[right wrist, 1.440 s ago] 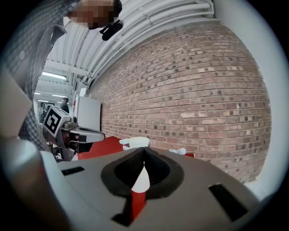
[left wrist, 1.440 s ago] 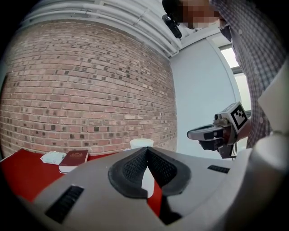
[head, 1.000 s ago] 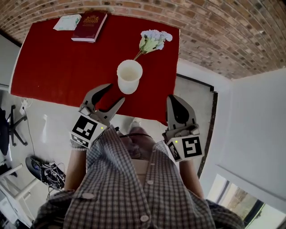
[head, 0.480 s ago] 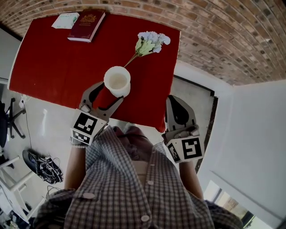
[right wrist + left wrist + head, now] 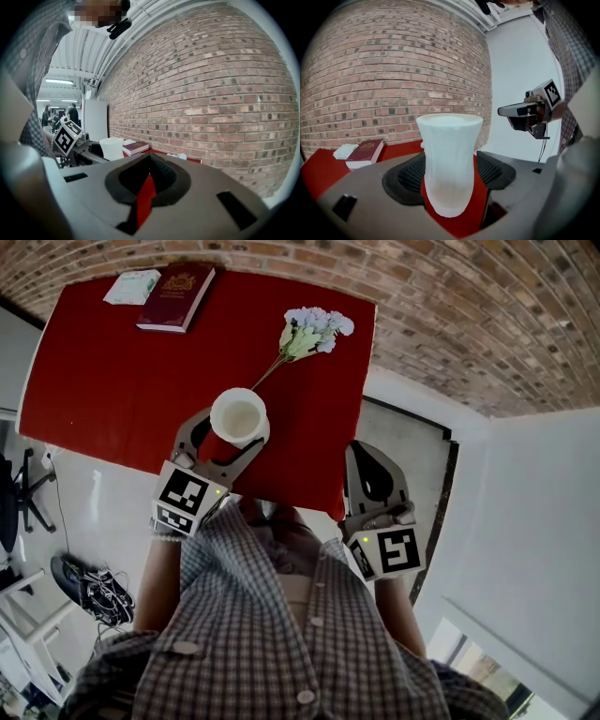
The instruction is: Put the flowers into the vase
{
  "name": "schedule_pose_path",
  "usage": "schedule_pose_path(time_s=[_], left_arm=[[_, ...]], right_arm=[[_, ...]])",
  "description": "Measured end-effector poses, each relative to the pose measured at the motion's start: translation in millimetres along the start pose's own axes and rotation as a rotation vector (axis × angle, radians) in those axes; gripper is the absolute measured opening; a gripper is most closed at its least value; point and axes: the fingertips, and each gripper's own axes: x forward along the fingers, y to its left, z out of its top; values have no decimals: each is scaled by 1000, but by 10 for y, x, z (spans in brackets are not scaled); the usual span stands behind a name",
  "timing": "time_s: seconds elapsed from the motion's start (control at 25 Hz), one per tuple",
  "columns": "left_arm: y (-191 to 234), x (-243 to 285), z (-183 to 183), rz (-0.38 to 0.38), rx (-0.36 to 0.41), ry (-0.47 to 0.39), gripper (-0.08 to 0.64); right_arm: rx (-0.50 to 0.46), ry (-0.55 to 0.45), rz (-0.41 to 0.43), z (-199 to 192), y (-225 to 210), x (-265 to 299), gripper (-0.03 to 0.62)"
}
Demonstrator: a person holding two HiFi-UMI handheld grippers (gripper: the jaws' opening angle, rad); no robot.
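Note:
A white ribbed vase (image 5: 239,417) stands upright near the front edge of the red table (image 5: 112,381). My left gripper (image 5: 232,430) reaches around it with a finger on each side. Its jaws are opening, and in the left gripper view the vase (image 5: 449,164) sits between the pads with a strip of red table showing beside the right pad. A bunch of pale flowers (image 5: 309,332) lies flat on the table beyond the vase, stem toward it. My right gripper (image 5: 364,448) is shut and empty, off the table's right front corner.
A dark red book (image 5: 175,296) and a white packet (image 5: 131,286) lie at the table's far left corner. A brick wall runs behind the table. The table's front edge lies just below both grippers, with pale floor beyond it.
My left gripper moved forward and spread its jaws, so the vase that stood ahead of the fingertips now sits between the fingers. The right gripper edged forward, still shut.

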Motion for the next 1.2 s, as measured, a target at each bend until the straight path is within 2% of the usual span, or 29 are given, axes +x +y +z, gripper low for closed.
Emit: schedule_pose_path(time_s=[0.2, 0.4, 0.6, 0.8, 1.0, 1.2], left_arm=[[-5, 70, 9, -39, 47, 4, 333], [16, 85, 18, -71, 54, -2, 333], [11, 102, 29, -93, 60, -6, 333], [4, 108, 28, -116, 68, -5, 333], [19, 96, 28, -141, 76, -1, 333], [-1, 108, 32, -153, 85, -3, 333]], right_arm=[[4, 66, -2, -111, 9, 97, 8], [0, 87, 4, -128, 23, 329, 8], [-9, 242, 39, -344, 60, 621, 8], [89, 242, 54, -430, 17, 1045, 8], [176, 320, 55, -577, -45, 1457, 12], [279, 389, 18, -778, -171, 1781, 101]])
